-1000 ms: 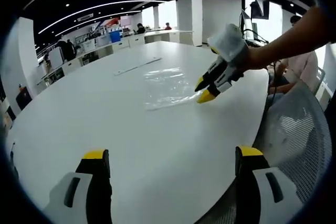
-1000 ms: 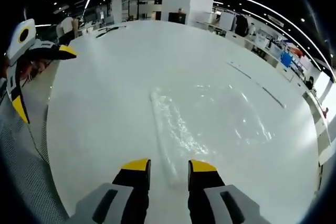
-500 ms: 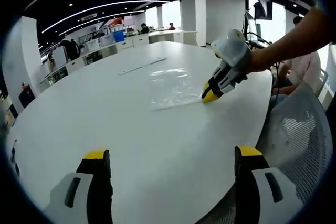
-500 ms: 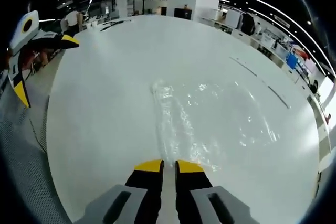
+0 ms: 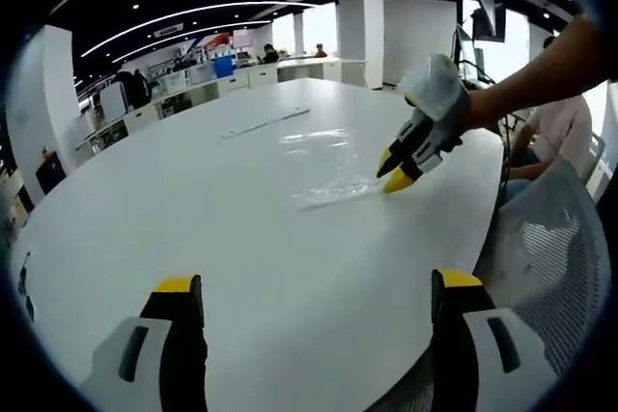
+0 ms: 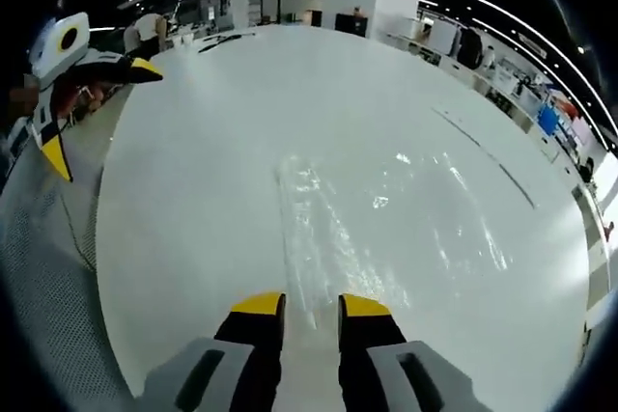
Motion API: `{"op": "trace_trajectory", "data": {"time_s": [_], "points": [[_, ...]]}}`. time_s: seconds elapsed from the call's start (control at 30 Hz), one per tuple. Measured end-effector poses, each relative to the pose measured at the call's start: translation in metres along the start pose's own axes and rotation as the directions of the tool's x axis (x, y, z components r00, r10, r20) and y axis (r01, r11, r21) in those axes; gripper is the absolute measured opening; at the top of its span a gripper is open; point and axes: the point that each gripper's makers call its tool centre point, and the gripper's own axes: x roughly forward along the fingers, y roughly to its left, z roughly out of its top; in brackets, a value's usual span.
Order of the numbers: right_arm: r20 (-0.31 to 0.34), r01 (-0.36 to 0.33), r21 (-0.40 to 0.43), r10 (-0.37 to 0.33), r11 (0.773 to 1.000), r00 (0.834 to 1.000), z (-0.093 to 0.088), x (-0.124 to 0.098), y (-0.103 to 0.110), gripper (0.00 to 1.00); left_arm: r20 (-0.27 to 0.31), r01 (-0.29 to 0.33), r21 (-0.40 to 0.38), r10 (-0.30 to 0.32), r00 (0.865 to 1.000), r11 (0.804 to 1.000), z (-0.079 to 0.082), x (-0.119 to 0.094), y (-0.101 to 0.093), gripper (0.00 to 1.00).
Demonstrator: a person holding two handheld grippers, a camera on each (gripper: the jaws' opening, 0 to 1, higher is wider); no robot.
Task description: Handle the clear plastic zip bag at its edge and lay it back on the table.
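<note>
Right gripper [image 6: 311, 304] sits low over the table [image 6: 193, 190], its yellow tips a little apart, with the near edge of the bag [image 6: 386, 219] running between them. I cannot tell if the tips touch the bag. The bag lies flat and shiny on the white table, stretching away from the tips.

Left gripper [image 5: 314, 284] hangs above the near rim of the table, its two tips spread wide, holding nothing. Farther across, the bag [image 5: 323, 156] lies on the table, and the right gripper [image 5: 398, 169] meets its edge from the right. A mesh chair [image 5: 541, 258] stands beside the table. Far off are desks and people.
</note>
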Motion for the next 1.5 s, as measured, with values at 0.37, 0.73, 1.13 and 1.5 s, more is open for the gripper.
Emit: {"op": "trace_trajectory", "data": {"time_s": [0.37, 0.73, 1.13, 1.5], "points": [[-0.029, -0.024, 0.031, 0.025, 0.999, 0.999, -0.008, 0.004, -0.002, 0.18, 0.008, 0.006, 0.021, -0.007, 1.0, 1.0, 0.006, 0.0, -0.006, 0.96], [-0.068, -0.036, -0.068, 0.032, 0.997, 0.997, -0.009, 0.004, -0.008, 0.0, 0.002, -0.007, 0.029, 0.007, 1.0, 1.0, 0.009, -0.003, -0.006, 0.95], [-0.061, -0.062, -0.212, 0.05, 0.975, 0.997, -0.005, -0.006, 0.008, 0.0, -0.007, 0.011, 0.069, -0.01, 1.0, 0.998, 0.01, 0.0, -0.01, 0.93], [-0.008, -0.072, -0.224, 0.072, 0.972, 0.997, 0.008, -0.023, 0.03, 0.0, -0.004, 0.031, 0.103, -0.03, 1.0, 0.994, 0.012, 0.005, -0.013, 0.91]]}}
